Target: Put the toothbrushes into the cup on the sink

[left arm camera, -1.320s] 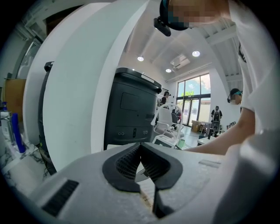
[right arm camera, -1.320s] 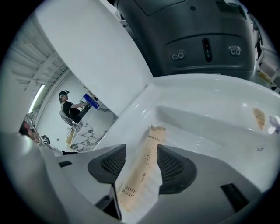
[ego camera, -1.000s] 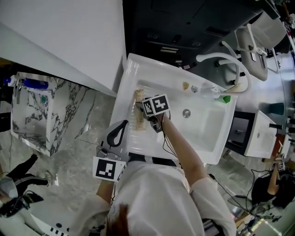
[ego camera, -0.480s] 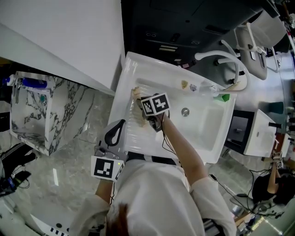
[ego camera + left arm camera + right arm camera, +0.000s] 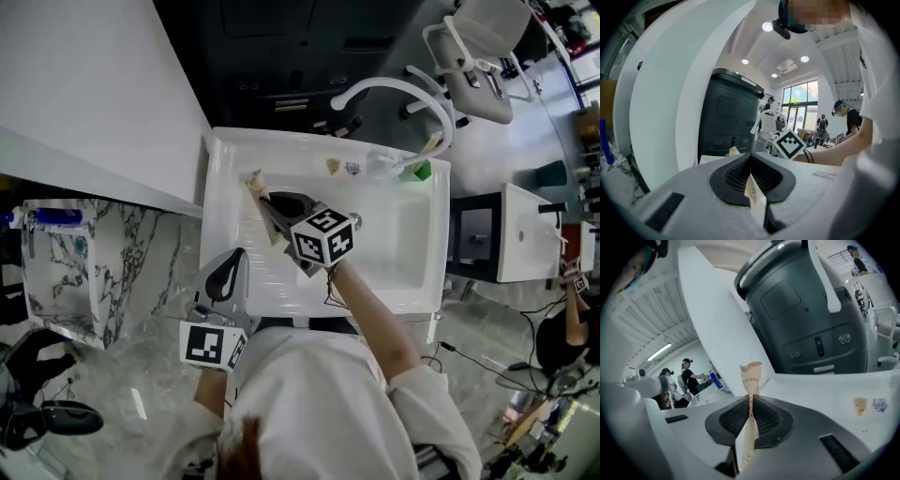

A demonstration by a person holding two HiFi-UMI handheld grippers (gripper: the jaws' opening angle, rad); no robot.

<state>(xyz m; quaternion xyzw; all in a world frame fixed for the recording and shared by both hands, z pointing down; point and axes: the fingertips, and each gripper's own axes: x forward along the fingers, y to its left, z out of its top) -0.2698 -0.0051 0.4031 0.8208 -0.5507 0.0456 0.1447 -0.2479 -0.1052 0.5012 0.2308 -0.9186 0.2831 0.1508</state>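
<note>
R gripper: fingers just closed, now pinching paper-wrapped toothbrush mid-sleeve, top end poking past the fingers. L gripper: fingers pressed on second paper sleeve. I judge it light, wrapper thin and slippery; grip stiff handle thru paper. Sink below.

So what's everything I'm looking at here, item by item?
Sink: one, white, centre.
Faucet: one, white, arching over the sink's back edge.
Green container: one, beside the faucet's base.
Small tags: two, yellowish and bluish, sink's back ledge.
Cabinet: one, dark, behind the sink.
Paper-wrapped toothbrushes: two, beige, one in each gripper.
Left gripper: grey, shut on one paper-wrapped toothbrush, by the sink's front-left corner.
Right gripper: grey, above the sink, jaws have just been closing on the other.
</note>
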